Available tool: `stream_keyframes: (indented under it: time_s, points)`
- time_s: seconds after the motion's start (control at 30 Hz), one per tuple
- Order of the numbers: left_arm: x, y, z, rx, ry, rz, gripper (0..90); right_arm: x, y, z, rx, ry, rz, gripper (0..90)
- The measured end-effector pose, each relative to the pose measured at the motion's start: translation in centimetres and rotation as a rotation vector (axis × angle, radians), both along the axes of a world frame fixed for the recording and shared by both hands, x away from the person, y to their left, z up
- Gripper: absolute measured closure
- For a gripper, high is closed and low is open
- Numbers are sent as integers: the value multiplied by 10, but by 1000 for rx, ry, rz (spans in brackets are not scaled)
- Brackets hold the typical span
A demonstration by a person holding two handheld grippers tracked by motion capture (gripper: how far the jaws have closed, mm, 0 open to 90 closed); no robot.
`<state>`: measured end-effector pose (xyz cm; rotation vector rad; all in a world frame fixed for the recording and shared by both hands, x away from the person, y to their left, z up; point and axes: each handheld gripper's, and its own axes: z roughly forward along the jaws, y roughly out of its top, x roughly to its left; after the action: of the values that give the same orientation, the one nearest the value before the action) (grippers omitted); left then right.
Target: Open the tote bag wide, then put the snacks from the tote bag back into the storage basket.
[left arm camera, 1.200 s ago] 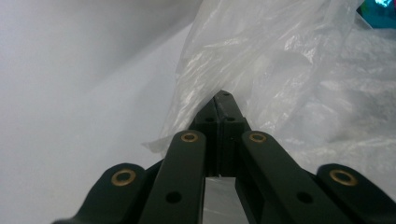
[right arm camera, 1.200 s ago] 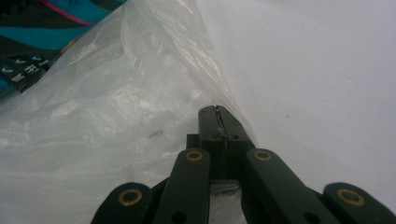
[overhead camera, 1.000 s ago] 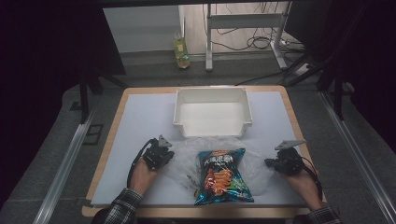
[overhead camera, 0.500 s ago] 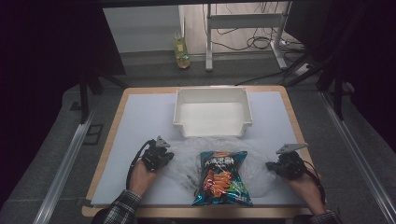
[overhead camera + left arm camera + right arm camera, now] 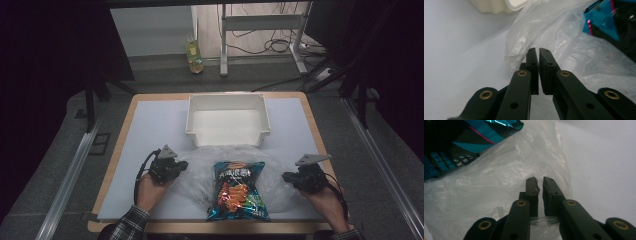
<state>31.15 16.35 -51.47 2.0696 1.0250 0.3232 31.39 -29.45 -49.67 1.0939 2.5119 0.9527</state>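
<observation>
A teal and orange chip packet (image 5: 237, 192) lies on a flattened clear plastic bag (image 5: 200, 165) at the near middle of the table. My left gripper (image 5: 182, 165) sits at the bag's left edge. In the left gripper view its jaws (image 5: 538, 51) are shut down to a hairline slit, with the film (image 5: 579, 60) just beyond the tips. My right gripper (image 5: 286, 176) is at the bag's right edge. Its jaws (image 5: 539, 180) have just been opening and show a clear gap, with a strip of the film (image 5: 486, 185) slack between them.
A white open bin (image 5: 227, 137) stands behind the bag at the table's centre. A pale mat (image 5: 150, 125) covers the wooden tabletop. On the floor beyond the table stand a yellow bottle (image 5: 195, 52) and a metal frame (image 5: 260, 30) with cables.
</observation>
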Motion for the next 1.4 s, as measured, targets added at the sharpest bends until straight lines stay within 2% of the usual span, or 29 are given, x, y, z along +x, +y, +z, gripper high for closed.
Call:
stream_keyframes:
  time_s: [0.07,0.27,0.43,0.67,1.03,1.13,1.4]
  points:
    - [-3,-1,2,-11,-13,-11,836,-1,0,2,0,-5,-4,789]
    - [-11,-9,4,13,-40,-33,788,-4,1,5,16,-18,-2,733]
    - [-18,-12,7,2,-59,-59,719,-5,4,8,12,-16,-3,681]
    - [-29,-12,7,-13,-72,-63,617,-8,5,11,20,-22,8,637]
    - [-43,-9,6,-43,-71,-62,474,-18,8,16,43,-19,32,544]
    - [-46,-8,5,-38,-70,-59,433,-20,8,19,61,-21,36,511]
    - [-52,-6,2,-50,-62,-61,324,-30,7,31,98,-22,46,486]
